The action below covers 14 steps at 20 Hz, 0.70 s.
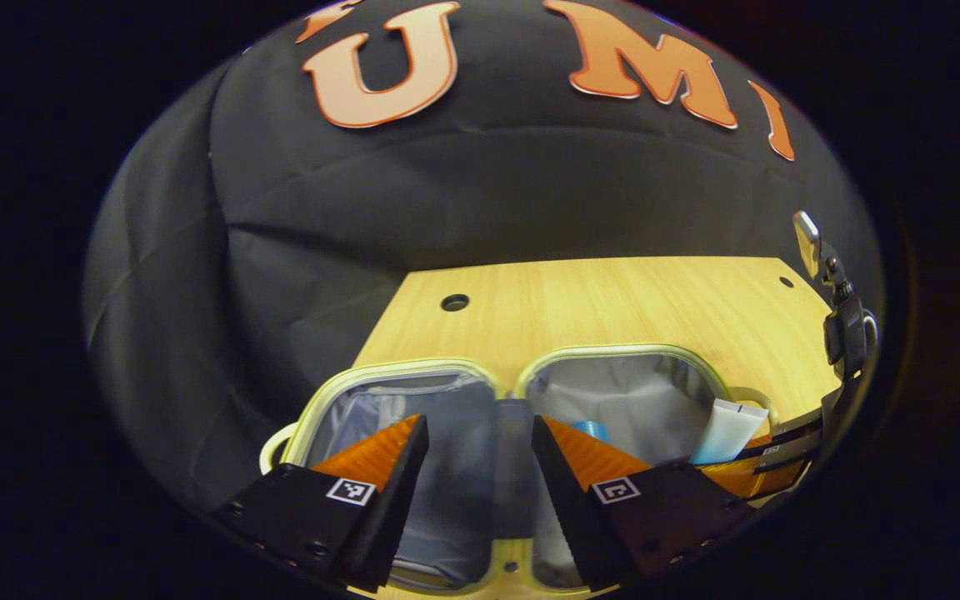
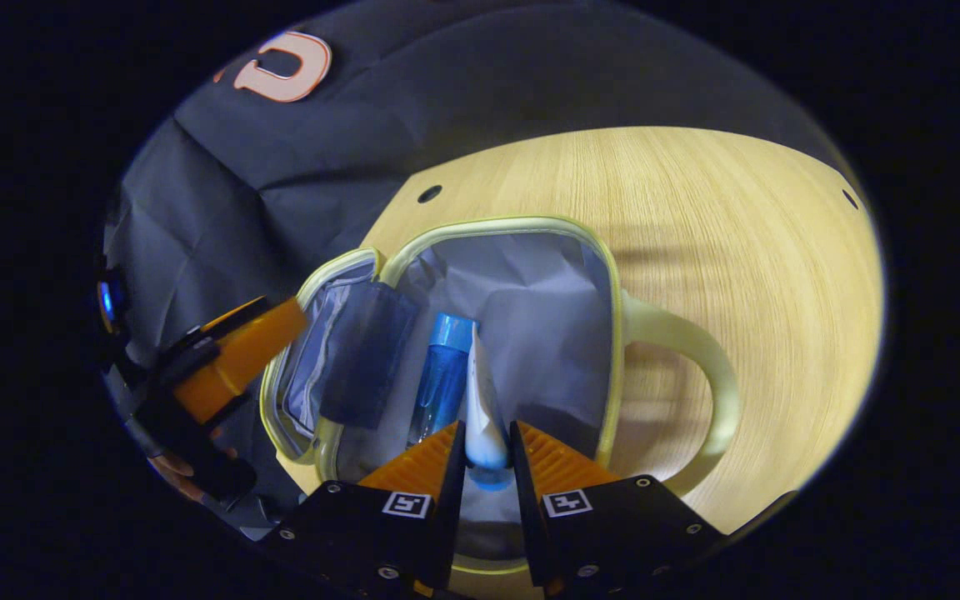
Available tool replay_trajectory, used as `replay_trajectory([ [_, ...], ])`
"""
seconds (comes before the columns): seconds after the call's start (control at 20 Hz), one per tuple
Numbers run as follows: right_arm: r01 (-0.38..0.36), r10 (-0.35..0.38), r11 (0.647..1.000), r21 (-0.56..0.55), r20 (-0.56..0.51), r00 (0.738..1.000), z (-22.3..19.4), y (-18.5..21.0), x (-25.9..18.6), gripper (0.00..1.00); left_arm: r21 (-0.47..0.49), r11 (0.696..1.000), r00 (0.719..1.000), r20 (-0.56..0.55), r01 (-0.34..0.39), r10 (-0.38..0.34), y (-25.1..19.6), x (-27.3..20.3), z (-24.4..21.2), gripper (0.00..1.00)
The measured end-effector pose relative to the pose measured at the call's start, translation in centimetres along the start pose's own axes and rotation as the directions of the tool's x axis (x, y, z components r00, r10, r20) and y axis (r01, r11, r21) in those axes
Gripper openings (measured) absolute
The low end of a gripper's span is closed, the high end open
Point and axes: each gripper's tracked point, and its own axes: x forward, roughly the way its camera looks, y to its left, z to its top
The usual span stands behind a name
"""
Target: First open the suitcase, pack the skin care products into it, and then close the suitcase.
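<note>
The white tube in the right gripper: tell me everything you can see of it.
The white tube is a soft, squeezable-looking tube, white fading to a pale blue cap end near the camera. The right gripper is shut on it, both orange fingers pressing its lower part. Its flat crimped end points away, over the open suitcase and its grey lining, next to a blue bottle lying inside. In the left gripper view it shows at the suitcase's right edge.

The left gripper view looks low and level across the open suitcase (image 1: 480, 417) toward the desk (image 1: 613, 300) and the booth wall; the right gripper view looks steeply down, close over one half of the suitcase (image 2: 513, 275); both share its grey lining and the desk.
</note>
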Motion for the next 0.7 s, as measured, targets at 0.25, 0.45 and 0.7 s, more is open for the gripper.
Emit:
replay_trajectory([
  [0.25, 0.031, -0.030, 0.998, 0.046, -0.021, 0.999, 0.1, 0.0, 1.0, 0.38, -0.102, 0.986, 0.991, -0.016, -0.134, 0.133, 7.5, -0.8, -2.3, 0.79],
  [0.45, 0.027, -0.027, 0.998, 0.062, -0.006, 1.000, 0.5, 0.2, 0.9, 0.34, -0.200, 0.955, 0.975, -0.010, -0.219, 0.221, 12.8, -0.8, -3.8, 0.81],
  [0.7, 0.037, -0.040, 0.999, 0.034, 0.093, 0.995, 2.7, -0.2, -1.9, 0.60, -0.351, 0.896, 0.958, -0.006, -0.271, 0.287, 19.0, -0.7, -3.8, 0.84],
])
